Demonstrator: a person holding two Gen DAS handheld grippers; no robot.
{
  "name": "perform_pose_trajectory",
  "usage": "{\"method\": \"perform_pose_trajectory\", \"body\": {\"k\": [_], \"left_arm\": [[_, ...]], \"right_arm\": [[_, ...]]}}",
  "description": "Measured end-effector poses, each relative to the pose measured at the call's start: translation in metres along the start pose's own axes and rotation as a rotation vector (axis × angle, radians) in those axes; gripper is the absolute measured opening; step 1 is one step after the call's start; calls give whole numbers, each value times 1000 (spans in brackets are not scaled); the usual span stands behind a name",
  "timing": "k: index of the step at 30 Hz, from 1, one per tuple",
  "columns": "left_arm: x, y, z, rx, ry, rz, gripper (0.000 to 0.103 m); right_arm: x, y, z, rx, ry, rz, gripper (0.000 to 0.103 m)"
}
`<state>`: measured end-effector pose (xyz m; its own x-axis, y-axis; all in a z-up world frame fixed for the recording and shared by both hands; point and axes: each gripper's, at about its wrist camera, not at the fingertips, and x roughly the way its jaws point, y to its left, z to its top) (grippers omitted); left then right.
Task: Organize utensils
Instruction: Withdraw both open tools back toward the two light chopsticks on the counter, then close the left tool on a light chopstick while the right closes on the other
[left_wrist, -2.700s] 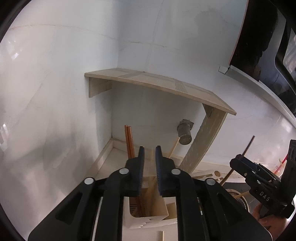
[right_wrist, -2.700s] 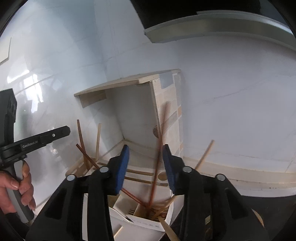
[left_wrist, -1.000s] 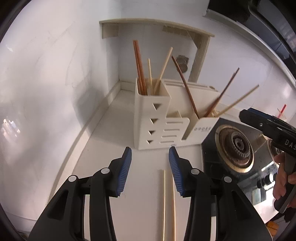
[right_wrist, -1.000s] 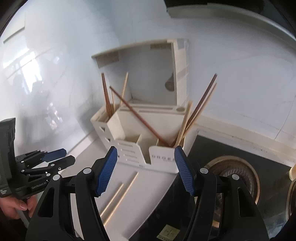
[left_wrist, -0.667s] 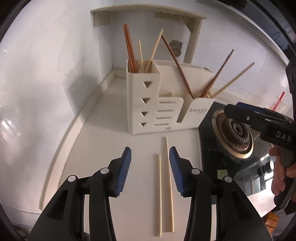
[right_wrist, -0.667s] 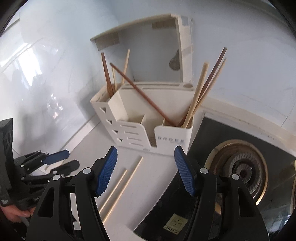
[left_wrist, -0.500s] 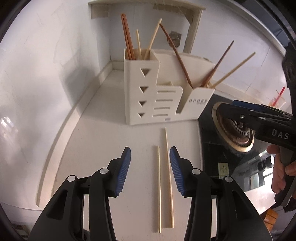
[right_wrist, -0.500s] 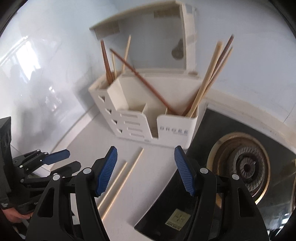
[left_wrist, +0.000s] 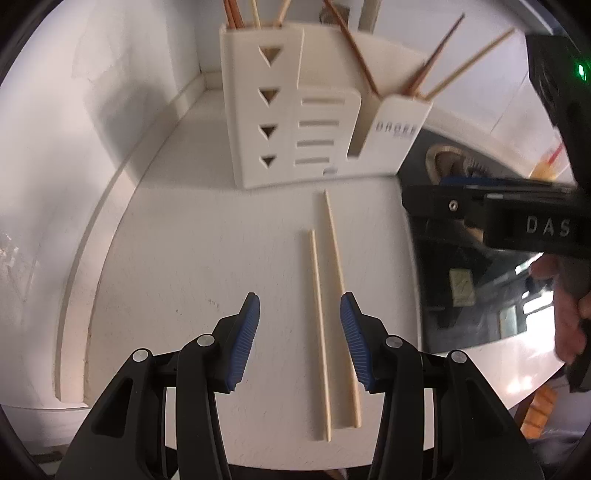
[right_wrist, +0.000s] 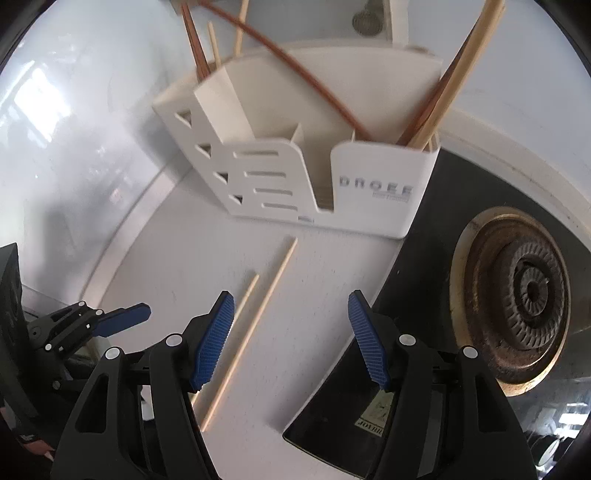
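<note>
Pale wooden chopsticks (left_wrist: 328, 314) lie side by side on the counter (left_wrist: 184, 258), below the parted, empty left gripper (left_wrist: 300, 332), before the holder (left_wrist: 295, 122). From the right wrist, the chopsticks (right_wrist: 251, 317) lie under the left finger of the wide-open, empty right gripper (right_wrist: 290, 339).

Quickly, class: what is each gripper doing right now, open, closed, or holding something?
Left gripper: open, holding nothing; two pale chopsticks lie on the counter beneath it.
Right gripper: open, holding nothing.
</note>
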<state>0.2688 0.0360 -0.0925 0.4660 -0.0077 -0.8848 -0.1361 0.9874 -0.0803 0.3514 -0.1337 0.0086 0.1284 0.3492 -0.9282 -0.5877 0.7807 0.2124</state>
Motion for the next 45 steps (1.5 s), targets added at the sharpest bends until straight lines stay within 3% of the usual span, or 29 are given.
{"method": "perform_pose_trajectory", "body": {"k": [6,20,24,28,32,34,39,45], "left_arm": [[15,4,-5,-11,66,-36,46],[40,-2,-4,46,153,-47,45],[49,-5,-4,58,189,-47,39],[58,-6,-6,72,227,-33,26],[61,-9,-6,96,239,-19,23],[63,-10,-4,111,253,22,11],[68,-3,2,58,292,8,10],[66,-8,-5,132,269,33,12]], "right_arm": [[18,1,-2,11,71,-12,64],[39,4,-4,17,130,-18,64],[42,2,-4,15,141,-27,64],[47,3,-5,19,149,-28,64],[53,6,-4,14,159,-29,64],[56,9,-2,15,164,-26,64],[59,11,1,19,172,-17,64],[64,16,2,20,181,-17,64]]}}
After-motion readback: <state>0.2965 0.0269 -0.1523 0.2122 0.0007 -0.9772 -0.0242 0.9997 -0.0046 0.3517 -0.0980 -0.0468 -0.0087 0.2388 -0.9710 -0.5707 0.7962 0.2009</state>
